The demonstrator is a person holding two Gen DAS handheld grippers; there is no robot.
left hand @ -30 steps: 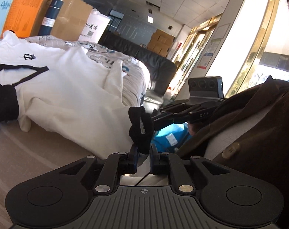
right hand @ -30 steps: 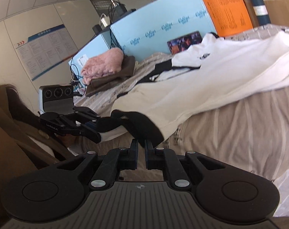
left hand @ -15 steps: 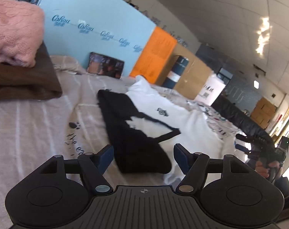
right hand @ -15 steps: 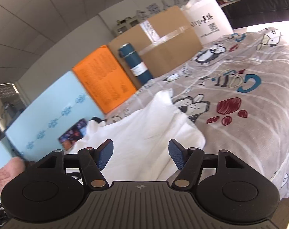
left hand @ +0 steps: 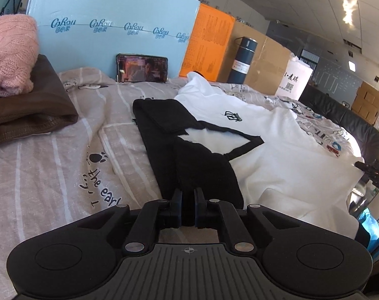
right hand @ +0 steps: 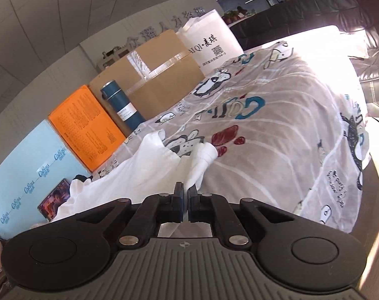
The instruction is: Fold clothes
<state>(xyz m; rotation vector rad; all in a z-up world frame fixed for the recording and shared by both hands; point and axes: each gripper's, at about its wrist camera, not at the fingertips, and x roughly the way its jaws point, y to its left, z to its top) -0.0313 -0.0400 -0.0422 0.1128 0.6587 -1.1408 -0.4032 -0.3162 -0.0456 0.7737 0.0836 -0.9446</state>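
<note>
Pinching black sleeve [left hand: 186,160] in closed left tool [left hand: 188,196], right tool [right hand: 185,192] clamped on white sleeve [right hand: 197,165]

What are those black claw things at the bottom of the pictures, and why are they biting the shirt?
They are two grabbing tools that a person holds, one in each hand. Each has a small camera looking along its two fingers, so one picture comes from the left tool and one from the right.

Both look over a bed with a cartoon sheet. On it lies a white shirt with black sleeves. The left gripper is closed on the black sleeve. The right gripper is closed on the white sleeve. The job is folding clothes, so they pinch the cloth to move it.

Further back are a phone, a blue bottle, a cardboard box and a pink sweater.
</note>
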